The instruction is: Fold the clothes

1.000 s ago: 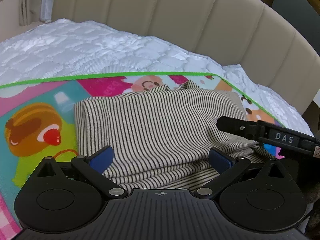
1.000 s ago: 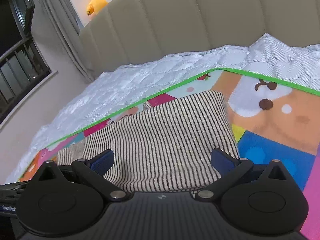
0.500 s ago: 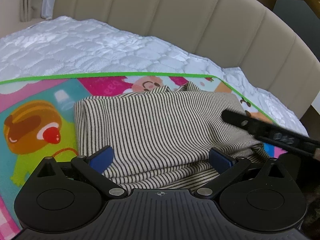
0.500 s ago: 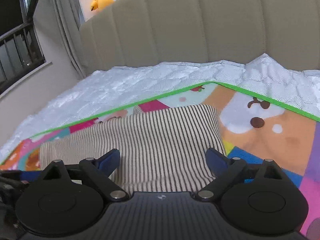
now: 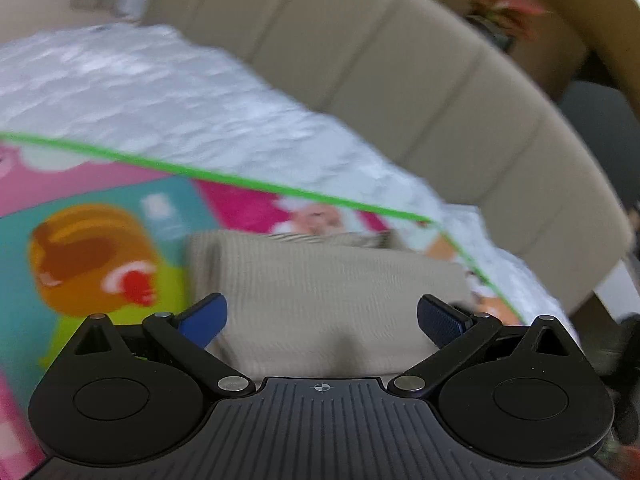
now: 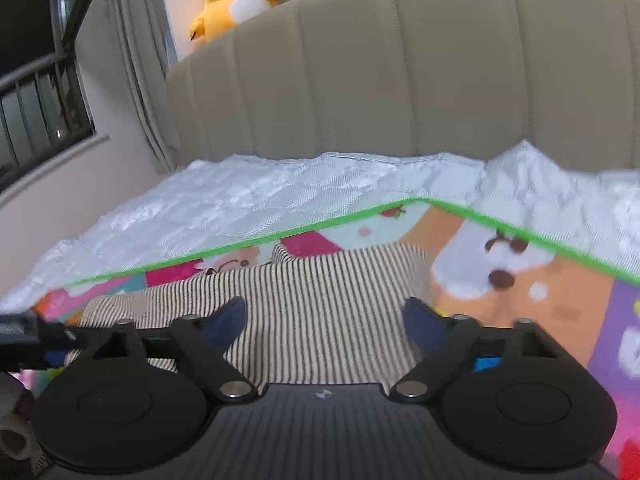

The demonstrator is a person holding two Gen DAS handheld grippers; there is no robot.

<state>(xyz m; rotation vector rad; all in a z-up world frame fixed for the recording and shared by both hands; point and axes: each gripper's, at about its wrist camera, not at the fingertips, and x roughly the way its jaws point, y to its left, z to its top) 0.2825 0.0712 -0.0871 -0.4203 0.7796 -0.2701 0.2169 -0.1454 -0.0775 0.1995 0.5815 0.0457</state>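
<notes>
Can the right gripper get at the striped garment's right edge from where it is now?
Probably yes. The right gripper is open, with the striped garment lying right in front of its fingers on the play mat. Nothing lies between them.

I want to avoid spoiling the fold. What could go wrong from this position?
The left gripper and the right gripper are both open, close over the folded striped garment. An open finger might catch the top layer and drag it askew. The left view is blurred, so that hand seems to move fast; it could nudge the stack across the colourful mat.
</notes>
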